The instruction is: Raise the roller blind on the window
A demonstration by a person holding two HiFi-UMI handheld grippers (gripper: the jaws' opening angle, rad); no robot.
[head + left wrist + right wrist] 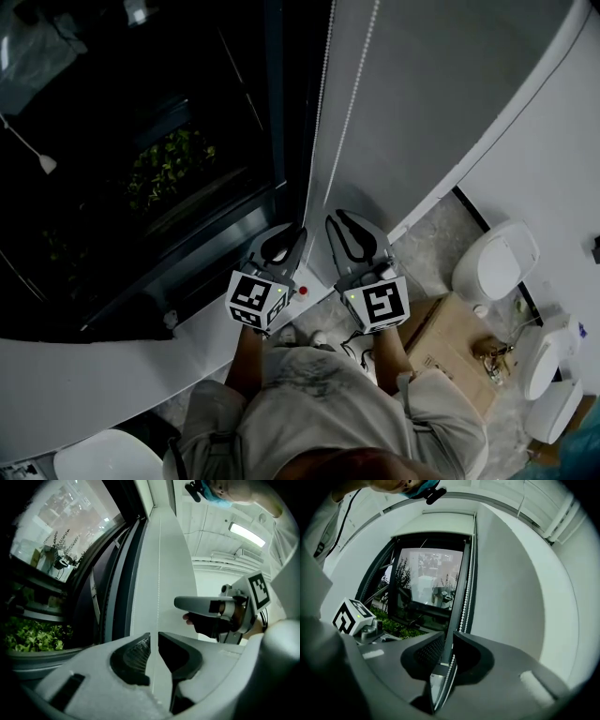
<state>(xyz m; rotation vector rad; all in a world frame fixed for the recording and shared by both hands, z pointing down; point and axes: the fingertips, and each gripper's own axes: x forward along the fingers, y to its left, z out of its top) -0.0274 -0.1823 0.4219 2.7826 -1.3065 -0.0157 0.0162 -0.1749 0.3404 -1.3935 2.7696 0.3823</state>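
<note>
A white bead chain point(320, 122) hangs in two strands beside the dark window point(141, 141), against the white wall. My left gripper point(298, 232) points at the left strand. In the left gripper view its jaws point(154, 634) stand slightly apart, open, with the thin chain point(160, 573) running up through the gap. My right gripper point(340, 218) is close beside it on the right strand point(354, 103). Its jaws point(449, 636) are also apart, open, and the chain point(464, 602) passes between them near the right jaw. The blind's white roll point(440, 524) sits at the window's top.
Green plants point(173, 164) show outside the glass. A cord pull point(45, 164) hangs at the far left. On the floor at the right stand white stools point(495, 262) and a cardboard box point(450, 347). The white sill point(112, 366) runs below the window.
</note>
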